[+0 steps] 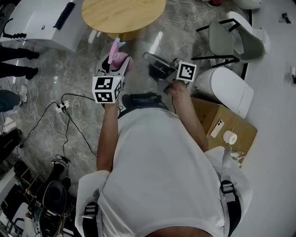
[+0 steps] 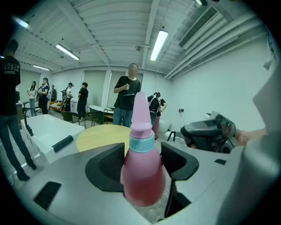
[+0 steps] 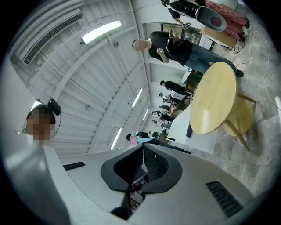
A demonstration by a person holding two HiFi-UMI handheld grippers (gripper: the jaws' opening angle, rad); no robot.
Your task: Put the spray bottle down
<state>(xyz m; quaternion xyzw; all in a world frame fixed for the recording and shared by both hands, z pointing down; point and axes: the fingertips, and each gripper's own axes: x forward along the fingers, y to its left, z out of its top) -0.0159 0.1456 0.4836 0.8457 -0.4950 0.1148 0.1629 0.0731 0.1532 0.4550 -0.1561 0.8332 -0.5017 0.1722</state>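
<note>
A pink spray bottle [image 2: 142, 169] with a pale blue collar and a pink nozzle stands upright between the dark pads of my left gripper [image 2: 141, 162], which is shut on its body. From the head view the bottle [image 1: 121, 56] is held in the air above the marble floor, in front of the left gripper [image 1: 115, 68]. My right gripper [image 1: 150, 58] hovers just right of it with its jaws pressed together on nothing. In the right gripper view the shut gripper [image 3: 142, 151] points up and sideways, and a bit of the bottle [image 3: 133, 139] shows past it.
A round wooden table [image 1: 122, 14] stands ahead, a white desk [image 1: 41, 23] at far left. Chairs [image 1: 236, 39] and a cardboard box [image 1: 226, 125] are at the right. Cables [image 1: 64, 109] trail over the floor at left. Several people [image 2: 127, 99] stand farther off.
</note>
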